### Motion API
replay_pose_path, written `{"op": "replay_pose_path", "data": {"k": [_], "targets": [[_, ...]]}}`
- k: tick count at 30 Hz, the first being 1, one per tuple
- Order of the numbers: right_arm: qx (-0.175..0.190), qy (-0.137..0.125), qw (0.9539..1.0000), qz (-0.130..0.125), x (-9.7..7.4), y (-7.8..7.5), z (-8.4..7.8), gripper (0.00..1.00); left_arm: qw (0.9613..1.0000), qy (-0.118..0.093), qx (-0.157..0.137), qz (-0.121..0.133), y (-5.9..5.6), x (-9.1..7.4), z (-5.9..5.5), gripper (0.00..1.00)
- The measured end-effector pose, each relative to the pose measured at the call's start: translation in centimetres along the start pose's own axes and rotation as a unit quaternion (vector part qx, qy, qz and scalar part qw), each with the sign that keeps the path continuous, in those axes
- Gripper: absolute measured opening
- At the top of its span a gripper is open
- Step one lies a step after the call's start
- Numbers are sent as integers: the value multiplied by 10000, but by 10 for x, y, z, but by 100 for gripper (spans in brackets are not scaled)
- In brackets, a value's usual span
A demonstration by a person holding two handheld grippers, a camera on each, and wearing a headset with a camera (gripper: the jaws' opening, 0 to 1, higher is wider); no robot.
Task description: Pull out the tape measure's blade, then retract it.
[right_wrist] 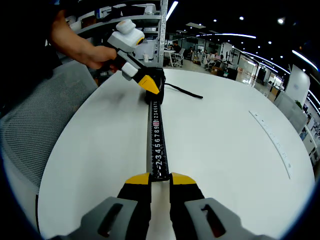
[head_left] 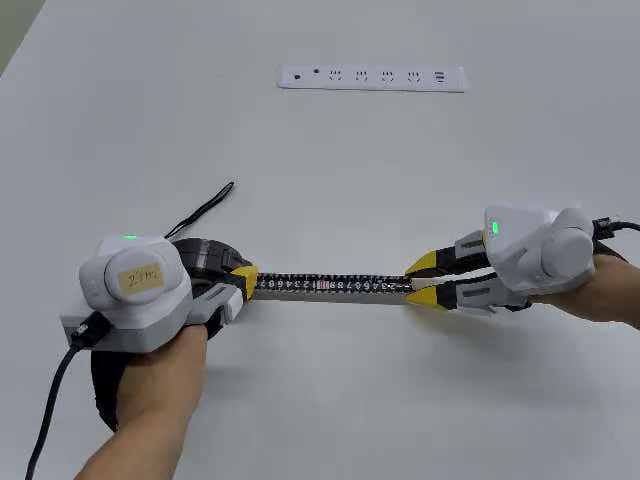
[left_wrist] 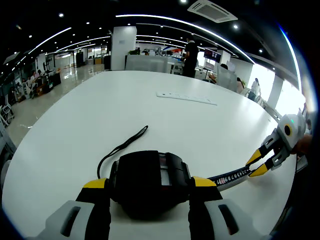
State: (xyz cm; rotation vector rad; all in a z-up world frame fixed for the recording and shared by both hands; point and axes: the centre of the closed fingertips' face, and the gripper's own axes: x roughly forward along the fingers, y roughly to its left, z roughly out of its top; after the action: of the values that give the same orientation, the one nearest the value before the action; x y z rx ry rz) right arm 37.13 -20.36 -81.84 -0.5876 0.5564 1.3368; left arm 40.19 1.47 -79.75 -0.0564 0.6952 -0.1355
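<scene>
A black tape measure case (left_wrist: pixel 149 181) rests on the white table, and my left gripper (left_wrist: pixel 150 184) is shut on its sides. In the head view the case (head_left: pixel 207 258) sits partly hidden behind the left gripper (head_left: pixel 238 285). Its dark blade (head_left: pixel 330 286) with white numbers runs out to the right, flat over the table. My right gripper (head_left: pixel 425 281) is shut on the blade's tip. In the right gripper view the blade (right_wrist: pixel 158 142) stretches from my right gripper (right_wrist: pixel 160 178) away to the case (right_wrist: pixel 156 84). A black wrist strap (head_left: pixel 203 210) trails from the case.
A white power strip (head_left: pixel 371 77) lies at the far side of the table, also seen as a power strip (left_wrist: pixel 186 97) in the left gripper view. A black cable (head_left: pixel 52 400) hangs from the left gripper. A grey mesh chair (right_wrist: pixel 35 120) stands beside the table.
</scene>
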Motion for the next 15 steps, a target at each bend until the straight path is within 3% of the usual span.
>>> {"op": "replay_pose_path", "data": {"k": [15], "targets": [[7,-67,10000,34,9,1,8,11,10000,14,-18,-13,-1,-1,-1,60]]}}
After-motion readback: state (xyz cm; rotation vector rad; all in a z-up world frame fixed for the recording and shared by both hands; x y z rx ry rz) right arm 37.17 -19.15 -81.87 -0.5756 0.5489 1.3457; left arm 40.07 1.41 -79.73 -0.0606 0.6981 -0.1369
